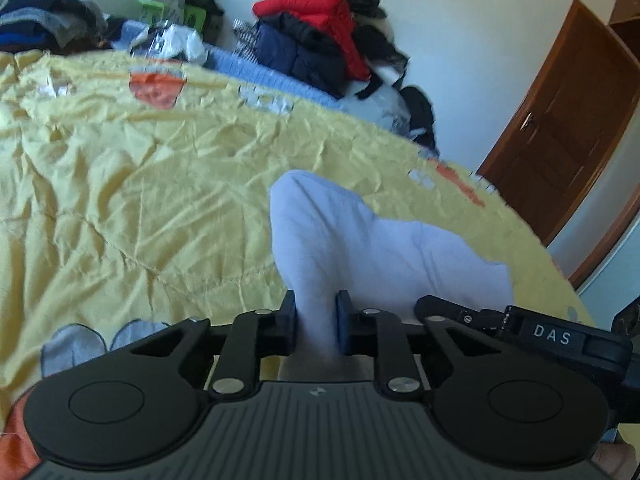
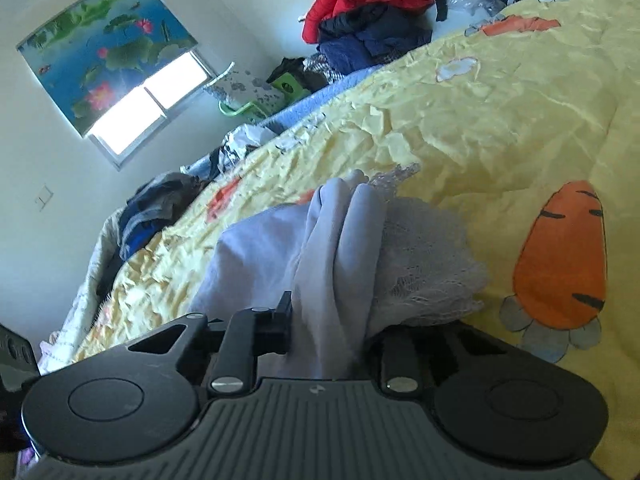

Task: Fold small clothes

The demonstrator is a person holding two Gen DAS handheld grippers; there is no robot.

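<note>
Left wrist: fingers (image 1: 316,322) tilted down, pinching garment (image 1: 340,240).

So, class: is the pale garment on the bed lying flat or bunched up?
Bunched up. The pale garment rises in gathered folds from the yellow bedspread, pinched by the left tool and the right tool.

White walls (image 1: 460,40), brown wooden door (image 1: 560,120), bright window (image 2: 148,108), yellow-quilted bed (image 1: 160,180)
</note>
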